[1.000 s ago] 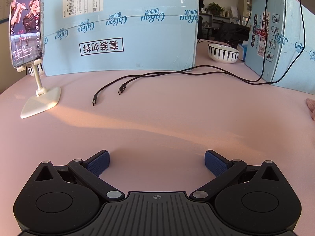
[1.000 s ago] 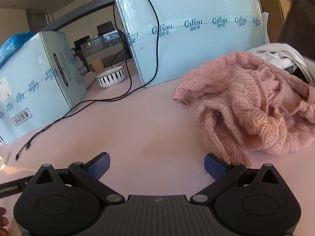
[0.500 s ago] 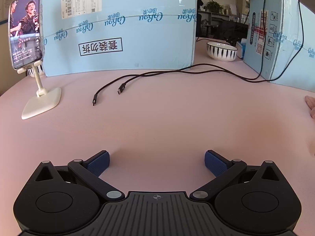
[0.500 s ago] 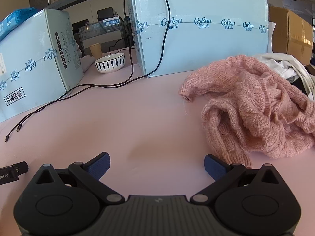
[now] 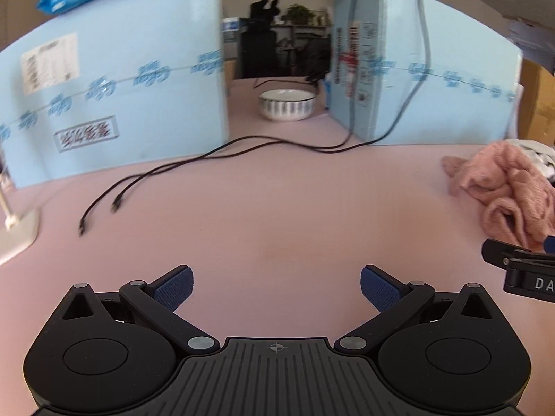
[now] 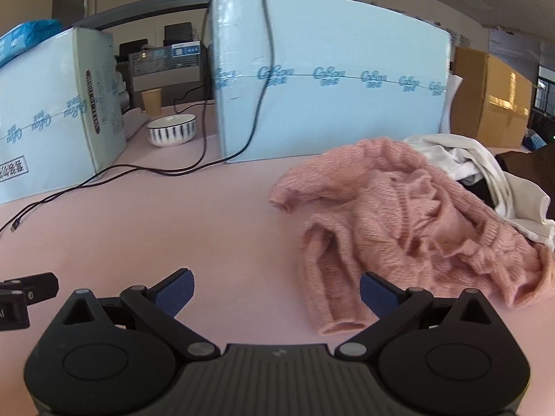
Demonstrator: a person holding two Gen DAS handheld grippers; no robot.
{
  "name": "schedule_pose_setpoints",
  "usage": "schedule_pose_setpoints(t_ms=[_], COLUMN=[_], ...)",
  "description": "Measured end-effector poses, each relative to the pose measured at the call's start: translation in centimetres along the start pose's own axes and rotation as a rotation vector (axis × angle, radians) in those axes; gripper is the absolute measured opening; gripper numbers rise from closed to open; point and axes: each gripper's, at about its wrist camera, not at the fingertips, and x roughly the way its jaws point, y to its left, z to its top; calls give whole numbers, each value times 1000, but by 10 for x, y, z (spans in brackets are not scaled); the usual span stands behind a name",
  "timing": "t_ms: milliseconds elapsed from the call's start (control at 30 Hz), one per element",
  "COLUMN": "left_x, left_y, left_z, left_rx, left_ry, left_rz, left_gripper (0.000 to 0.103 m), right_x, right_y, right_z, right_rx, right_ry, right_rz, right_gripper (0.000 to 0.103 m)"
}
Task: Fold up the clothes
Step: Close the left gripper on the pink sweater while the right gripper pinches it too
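A crumpled pink knit sweater (image 6: 409,222) lies on the pink table, to the right in the right wrist view and at the far right edge (image 5: 506,190) in the left wrist view. One sleeve end (image 6: 333,308) reaches between the fingers of my right gripper (image 6: 275,289), which is open and holds nothing. My left gripper (image 5: 275,286) is open over bare table, left of the sweater. Part of the right gripper (image 5: 520,267) shows at the left wrist view's right edge.
Two big light-blue cartons (image 5: 114,104) (image 6: 329,90) stand along the back, with a striped bowl (image 5: 286,104) between them. Black cables (image 5: 194,159) trail across the table. White and dark clothes (image 6: 485,173) lie behind the sweater. A phone stand base (image 5: 17,239) sits far left.
Both grippers swung to the right: the phone has left the left view and the sweater entered it. The right gripper came closer to the sweater, whose sleeve now lies between its fingers.
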Motion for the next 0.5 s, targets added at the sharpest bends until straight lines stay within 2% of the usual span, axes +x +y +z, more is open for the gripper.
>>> schedule_pose_setpoints(t_ms=[267, 500], left_x=[2, 8], left_y=[-54, -101], left_z=[15, 23], left_rx=[87, 128], left_ry=[2, 15], left_rz=[-63, -120], left_gripper=[103, 103], right_x=[-10, -13], right_y=[-68, -119], right_z=[-8, -17], right_rx=[98, 145], right_ry=[-1, -17], right_rz=[-59, -152], right_gripper=[103, 103])
